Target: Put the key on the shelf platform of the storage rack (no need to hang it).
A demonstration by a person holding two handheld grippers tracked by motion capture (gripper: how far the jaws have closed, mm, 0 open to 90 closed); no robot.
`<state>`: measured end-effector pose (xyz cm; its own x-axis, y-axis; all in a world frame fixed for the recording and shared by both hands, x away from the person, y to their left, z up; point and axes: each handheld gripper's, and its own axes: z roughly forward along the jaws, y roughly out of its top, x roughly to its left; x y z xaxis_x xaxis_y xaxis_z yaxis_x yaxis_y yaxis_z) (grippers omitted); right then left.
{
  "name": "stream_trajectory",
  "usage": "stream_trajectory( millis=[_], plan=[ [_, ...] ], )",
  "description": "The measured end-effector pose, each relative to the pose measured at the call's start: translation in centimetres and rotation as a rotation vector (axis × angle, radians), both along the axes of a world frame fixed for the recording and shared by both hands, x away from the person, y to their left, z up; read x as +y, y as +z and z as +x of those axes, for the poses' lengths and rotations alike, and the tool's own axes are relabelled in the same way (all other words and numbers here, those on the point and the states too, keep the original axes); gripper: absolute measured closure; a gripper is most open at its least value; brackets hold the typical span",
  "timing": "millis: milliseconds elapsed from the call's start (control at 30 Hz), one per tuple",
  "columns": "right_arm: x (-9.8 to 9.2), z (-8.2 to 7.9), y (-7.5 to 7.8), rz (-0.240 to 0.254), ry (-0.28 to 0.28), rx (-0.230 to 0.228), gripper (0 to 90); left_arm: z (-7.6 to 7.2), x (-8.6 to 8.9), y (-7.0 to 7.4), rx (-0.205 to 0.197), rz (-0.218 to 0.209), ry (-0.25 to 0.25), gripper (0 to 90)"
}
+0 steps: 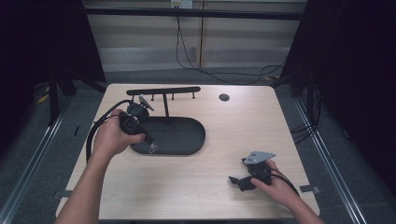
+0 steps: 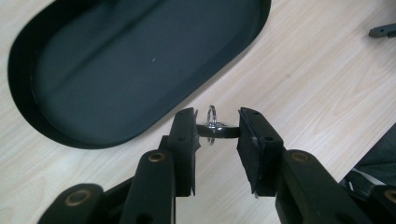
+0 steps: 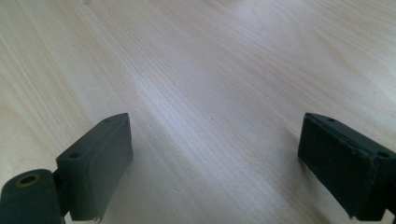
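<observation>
From the high view I see my left gripper (image 1: 148,140) held in my left hand (image 1: 111,137) over the near left edge of the black oval tray (image 1: 187,135), which sits on the light wooden table (image 1: 210,186). In the left gripper view the two black jaws are closed most of the way onto a small metal ring piece (image 2: 215,127): a dark band spans the gap between the pads, and a thin silver ring stands upright at its middle. The piece hangs above bare wood just beside the tray rim (image 2: 154,128), not over the tray floor. Behind the tray a black T-shaped stand (image 1: 164,91) rises, with short pegs hanging under its crossbar. A round dark hole (image 1: 224,97) sits in the tabletop well to the right of the stand. My right gripper (image 1: 239,181) rests low at the near right part of the table, held by my right hand (image 1: 275,186), with its grey three-cornered plate (image 1: 259,156) on top. In the right gripper view its jaws stand wide apart with nothing between them, just wood grain beneath.
</observation>
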<state>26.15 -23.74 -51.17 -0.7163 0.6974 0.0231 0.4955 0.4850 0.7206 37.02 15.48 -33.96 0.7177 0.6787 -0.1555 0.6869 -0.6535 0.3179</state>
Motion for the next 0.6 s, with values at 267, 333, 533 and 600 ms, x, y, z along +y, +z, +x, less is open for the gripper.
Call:
stream_trajectory(
  millis=[267, 333, 533, 600],
  plan=[
    [0.0, 0.0, 0.0, 0.0, 0.0, 0.0, 9.5, 0.8, -0.2, 0.2, -0.012, -0.013, 0.021, 67.7],
    [0.0, 0.0, 0.0, 0.0, 0.0, 0.0, 9.5, 1.1, -0.3, 0.1, -0.004, -0.017, 0.026, 67.7],
    [0.0, 0.0, 0.0, 0.0, 0.0, 0.0, 9.5, 1.7, -0.5, 0.0, -0.01, -0.026, 0.043, 67.6],
    [0.0, 0.0, 0.0, 0.0, 0.0, 0.0, 9.6, 1.8, -0.5, -0.1, -0.014, -0.023, 0.047, 67.6]
  ],
)
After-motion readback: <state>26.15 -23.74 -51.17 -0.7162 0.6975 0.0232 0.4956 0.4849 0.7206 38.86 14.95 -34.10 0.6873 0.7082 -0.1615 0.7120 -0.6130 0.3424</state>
